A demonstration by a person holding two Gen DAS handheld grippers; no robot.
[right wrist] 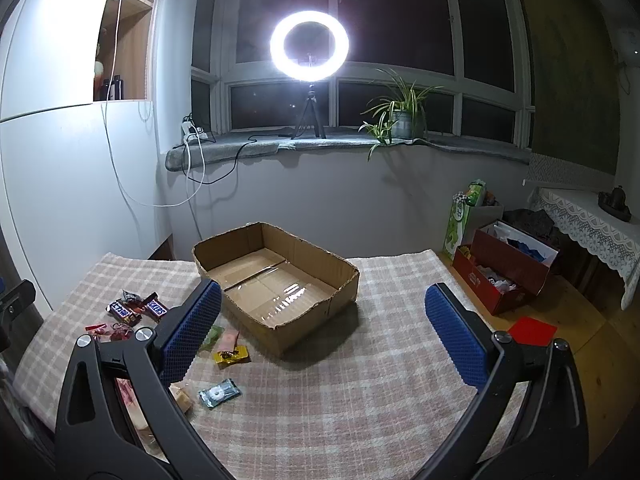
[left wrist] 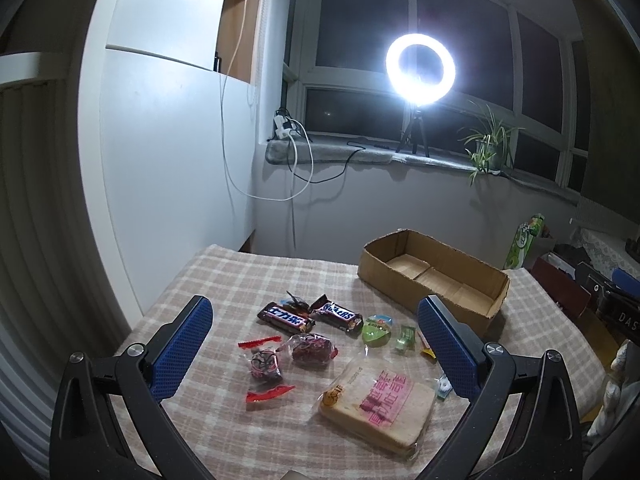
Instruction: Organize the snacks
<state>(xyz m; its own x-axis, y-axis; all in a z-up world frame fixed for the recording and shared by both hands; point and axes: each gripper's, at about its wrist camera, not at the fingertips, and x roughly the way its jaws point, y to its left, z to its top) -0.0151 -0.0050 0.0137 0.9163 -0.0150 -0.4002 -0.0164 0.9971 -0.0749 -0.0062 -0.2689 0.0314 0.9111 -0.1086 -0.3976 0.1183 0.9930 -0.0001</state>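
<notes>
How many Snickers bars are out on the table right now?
2. One Snickers bar lies at the far left of the snack pile; the second Snickers bar sits just right of it, with a small dark candy between their far ends. None in the cardboard box.

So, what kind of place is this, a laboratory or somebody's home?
Most likely a room in a home, at night. A potted spider plant stands on the windowsill beside a ring light, a lace cloth covers a side table, and the snacks lie on a plaid tablecloth.
</notes>
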